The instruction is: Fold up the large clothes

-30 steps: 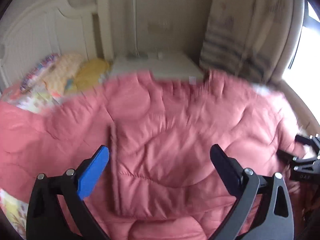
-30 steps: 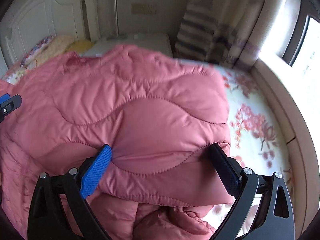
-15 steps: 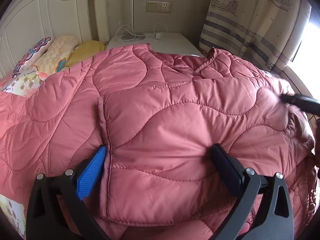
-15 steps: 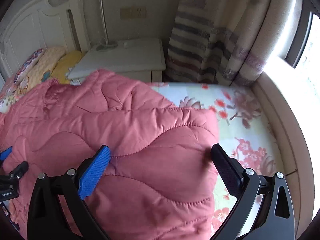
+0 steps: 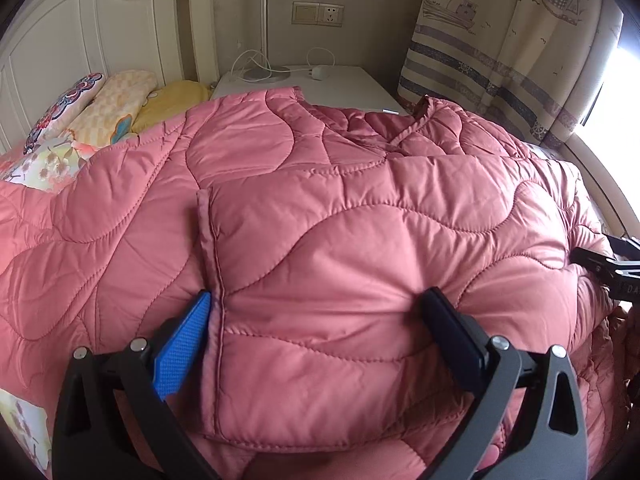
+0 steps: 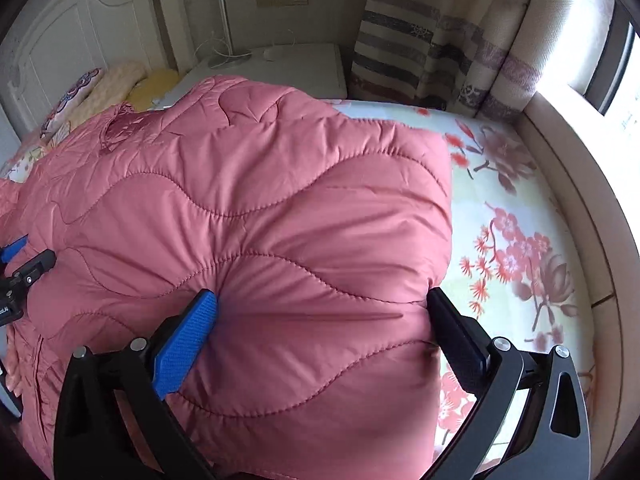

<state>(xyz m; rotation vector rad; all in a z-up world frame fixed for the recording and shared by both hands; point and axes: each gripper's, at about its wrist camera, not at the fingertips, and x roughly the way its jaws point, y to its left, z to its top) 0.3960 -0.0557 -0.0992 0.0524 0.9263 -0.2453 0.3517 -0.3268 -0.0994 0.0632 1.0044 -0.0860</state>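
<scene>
A large pink quilted coat (image 5: 320,220) lies spread over the bed; it also fills most of the right wrist view (image 6: 260,220). My left gripper (image 5: 316,328) is open, its fingers pressed into a folded panel of the coat beside a bound edge seam. My right gripper (image 6: 320,328) is open, its fingers straddling a puffy fold near the coat's right edge. The right gripper shows at the right edge of the left wrist view (image 5: 612,268); the left gripper shows at the left edge of the right wrist view (image 6: 20,268).
A floral bedsheet (image 6: 520,220) lies to the right of the coat. Pillows (image 5: 100,108) lean at a white headboard (image 5: 80,40). A white nightstand (image 5: 340,84) with cables stands behind. A striped curtain (image 5: 500,60) hangs at the right by a padded ledge (image 6: 592,208).
Both grippers have pushed forward and down into the coat. The coat has gone from moving and blurred to settled, folded on the bed, with more floral sheet uncovered at the right.
</scene>
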